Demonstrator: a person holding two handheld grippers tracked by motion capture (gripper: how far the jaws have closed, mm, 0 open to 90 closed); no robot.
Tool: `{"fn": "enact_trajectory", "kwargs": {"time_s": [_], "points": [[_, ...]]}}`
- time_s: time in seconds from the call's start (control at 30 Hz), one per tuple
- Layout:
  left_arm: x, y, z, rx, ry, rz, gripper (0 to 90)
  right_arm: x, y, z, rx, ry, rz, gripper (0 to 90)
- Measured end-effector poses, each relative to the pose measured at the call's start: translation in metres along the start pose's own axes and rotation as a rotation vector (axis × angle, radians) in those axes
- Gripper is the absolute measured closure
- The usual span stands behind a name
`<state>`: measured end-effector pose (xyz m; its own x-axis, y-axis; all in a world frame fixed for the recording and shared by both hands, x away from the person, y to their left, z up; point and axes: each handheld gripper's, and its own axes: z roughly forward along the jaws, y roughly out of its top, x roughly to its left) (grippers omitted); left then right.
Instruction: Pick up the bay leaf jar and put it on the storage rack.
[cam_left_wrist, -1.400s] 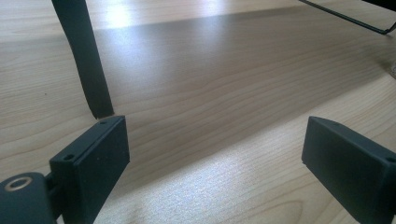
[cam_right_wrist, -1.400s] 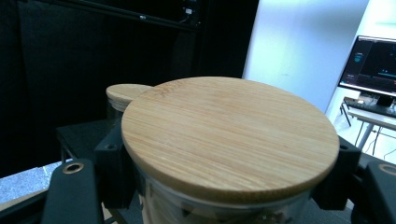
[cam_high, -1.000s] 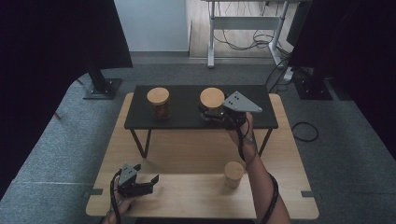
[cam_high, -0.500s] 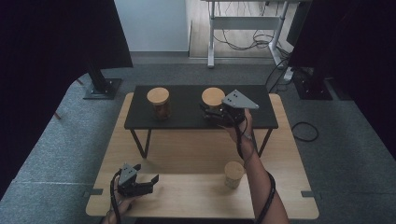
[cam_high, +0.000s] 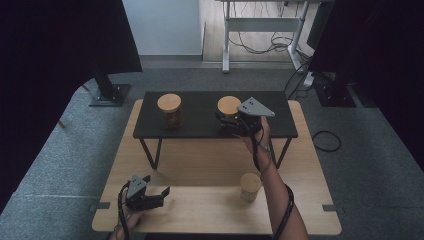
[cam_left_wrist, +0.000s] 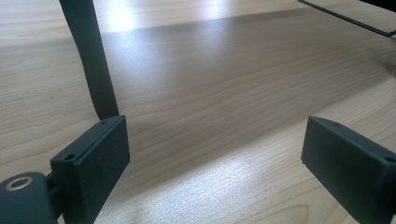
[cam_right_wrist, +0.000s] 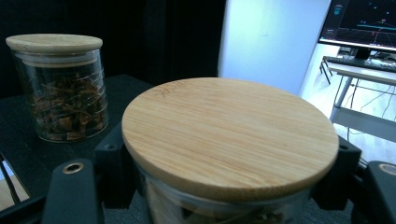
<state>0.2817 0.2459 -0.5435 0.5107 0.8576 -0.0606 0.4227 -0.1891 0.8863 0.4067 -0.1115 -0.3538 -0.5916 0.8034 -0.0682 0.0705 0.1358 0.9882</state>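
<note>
Right gripper view puts the jar (cam_right_wrist: 231, 154) with the bamboo lid between the two black jaws, which are clamped on its glass body, so the right gripper (cam_high: 239, 122) has it in hand on the black shelf (cam_high: 200, 120), well apart from a second jar (cam_high: 170, 110) standing there. By my judgement two jars are now up; what is left is to let go and fetch the third jar (cam_high: 250, 186) on the wooden table (cam_high: 210, 160). Left gripper (cam_high: 150, 192) rests low over that table, fingers apart around nothing.

Dim room with dark corners in the high view; daylight enters from the far doorway. Glare streaks the wooden table (cam_left_wrist: 196, 140) (soft, grainy). The nearest jar lid (cam_right_wrist: 229, 135) blurs slightly.
</note>
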Motion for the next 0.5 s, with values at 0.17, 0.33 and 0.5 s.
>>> {"fn": "enact_trajectory", "kwargs": {"time_s": [0.17, 0.33, 0.5], "points": [[0.0, 0.0001, -0.0002, -0.001, 0.001, 0.0, 7.2, 0.0002, 0.0012, 0.0012, 0.024, -0.032, 0.007, 24.5], [0.0001, 0.0004, -0.0001, -0.002, 0.0, -0.001, 7.2, 0.0013, 0.0022, 0.0009, 0.04, -0.072, 0.014, 23.8], [-0.0019, 0.0011, 0.0008, -0.002, -0.004, 0.006, 7.2, 0.0009, 0.0025, 0.0011, 0.046, -0.087, 0.009, 23.2]]}}
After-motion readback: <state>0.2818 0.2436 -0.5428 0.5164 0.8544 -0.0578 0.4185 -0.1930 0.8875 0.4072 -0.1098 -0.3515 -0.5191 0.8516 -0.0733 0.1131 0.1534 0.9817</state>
